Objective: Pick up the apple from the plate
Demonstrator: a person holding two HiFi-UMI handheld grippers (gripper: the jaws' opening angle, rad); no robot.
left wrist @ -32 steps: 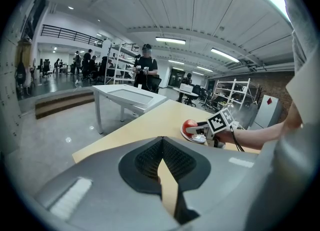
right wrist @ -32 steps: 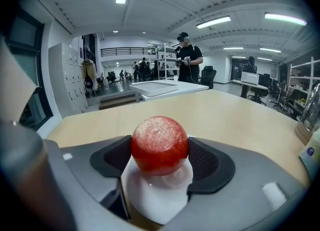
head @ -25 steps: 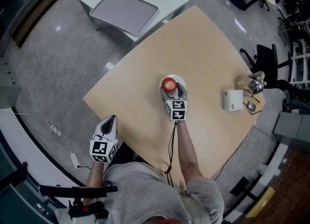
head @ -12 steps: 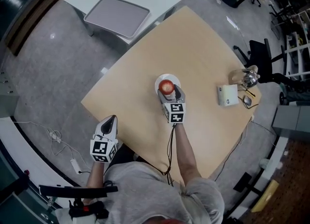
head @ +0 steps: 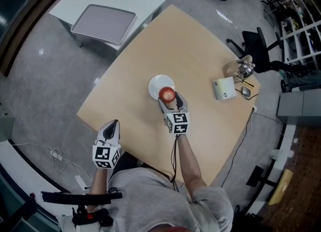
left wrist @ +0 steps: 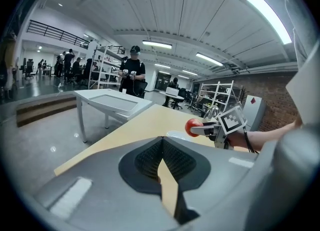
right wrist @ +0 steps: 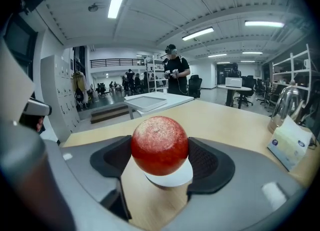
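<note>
Sprawling tan table [head: 200, 50], grey floor [head: 40, 75], apple [head: 167, 94]

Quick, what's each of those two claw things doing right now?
Left gripper: closed, holding nothing.
Right gripper: closed on the apple, held above the plate.

We see only a white crescent of the plate [right wrist: 170, 176] in the right gripper view; the rest lies behind the apple [right wrist: 160, 144]. In the head view the apple covers the plate's near edge and the jaw tips of the right gripper [head: 169, 99]. From the left gripper [left wrist: 162, 164] view the plate is a pale sliver above the gripper's grey body. At the far corner of the table [head: 200, 50], the small dark things [head: 246, 91] beside the white box [head: 223, 88] are too small for us to name, and we cannot read the box's print. The bottom edge cuts off the person [head: 165, 201].
</note>
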